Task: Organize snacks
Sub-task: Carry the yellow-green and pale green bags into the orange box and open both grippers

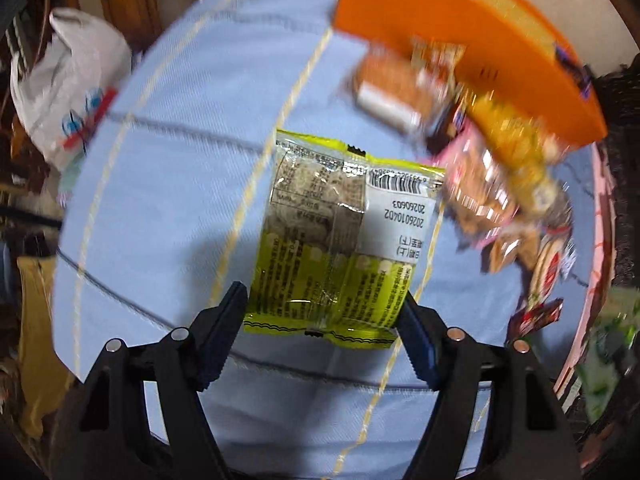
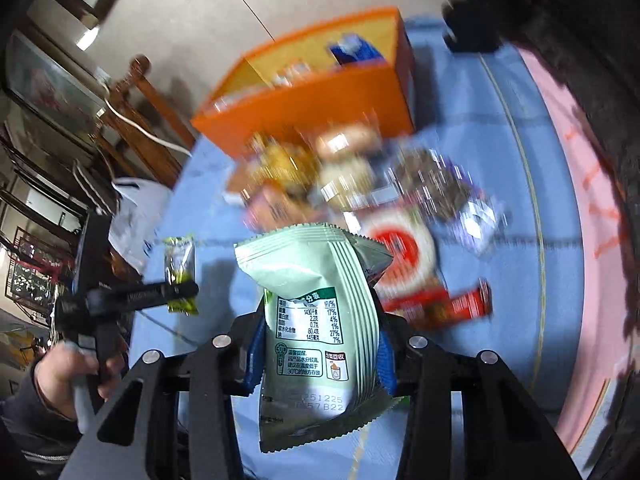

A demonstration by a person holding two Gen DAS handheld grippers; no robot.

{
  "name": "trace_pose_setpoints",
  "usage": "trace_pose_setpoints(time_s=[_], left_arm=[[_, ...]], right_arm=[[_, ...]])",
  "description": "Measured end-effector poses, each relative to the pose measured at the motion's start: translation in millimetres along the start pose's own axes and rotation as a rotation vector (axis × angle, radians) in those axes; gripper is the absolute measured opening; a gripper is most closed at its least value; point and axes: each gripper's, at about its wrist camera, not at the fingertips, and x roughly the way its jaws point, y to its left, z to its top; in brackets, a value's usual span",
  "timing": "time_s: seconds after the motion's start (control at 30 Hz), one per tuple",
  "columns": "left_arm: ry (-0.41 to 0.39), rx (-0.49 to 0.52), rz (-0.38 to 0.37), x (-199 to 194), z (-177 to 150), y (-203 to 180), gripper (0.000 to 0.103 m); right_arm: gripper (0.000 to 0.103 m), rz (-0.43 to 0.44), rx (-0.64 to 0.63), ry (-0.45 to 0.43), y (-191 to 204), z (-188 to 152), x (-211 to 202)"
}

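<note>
My left gripper [image 1: 322, 322] is shut on a yellow-green clear snack packet [image 1: 336, 236], which hangs above the light blue tablecloth [image 1: 168, 184]. In the right wrist view the same packet [image 2: 180, 258] shows at the left, held by the left gripper [image 2: 182, 290] in a person's hand [image 2: 68, 376]. My right gripper [image 2: 320, 356] is shut on a pale green snack bag [image 2: 320, 320], lifted over the cloth. An orange box [image 2: 320, 92] with some snacks inside stands at the far side. A blurred heap of loose snacks [image 2: 360, 184] lies in front of it.
A white plastic bag [image 1: 68, 84] sits off the table's left edge near wooden chairs [image 2: 140, 96]. A pink border [image 2: 580, 208] runs along the cloth's right side. Red packets [image 2: 444, 306] lie near the right gripper. Bare blue cloth stretches left of the heap.
</note>
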Motion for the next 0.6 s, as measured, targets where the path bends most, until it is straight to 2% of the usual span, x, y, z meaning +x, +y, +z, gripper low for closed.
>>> trace_pose_setpoints(time_s=[0.03, 0.17, 0.27, 0.37, 0.43, 0.47, 0.5, 0.57, 0.6], left_arm=[[-0.015, 0.009, -0.003, -7, 8, 1, 0.071], [-0.104, 0.054, -0.024, -23, 71, -7, 0.071], [-0.170, 0.085, -0.055, -44, 127, -25, 0.071], [-0.247, 0.115, -0.066, -70, 193, -42, 0.072], [-0.271, 0.132, -0.065, -70, 232, -61, 0.072], [-0.267, 0.144, -0.074, -67, 246, -69, 0.073], [-0.266, 0.149, -0.091, -61, 262, -77, 0.074], [-0.282, 0.178, -0.096, -55, 272, -89, 0.076], [-0.319, 0.212, -0.089, -55, 272, -94, 0.082]], right_arm=[[0.044, 0.004, -0.008, -0.014, 5, 9, -1], [0.044, -0.004, -0.042, -0.086, 22, 56, -3], [0.044, -0.011, -0.073, -0.148, 35, 105, -1], [0.046, -0.045, -0.085, -0.192, 49, 166, 19], [0.051, -0.078, -0.069, -0.218, 52, 198, 37], [0.068, -0.090, -0.051, -0.201, 50, 213, 52], [0.075, -0.107, -0.028, -0.191, 49, 220, 62], [0.087, -0.185, 0.015, -0.218, 47, 225, 71], [0.091, -0.232, 0.017, -0.253, 47, 221, 70]])
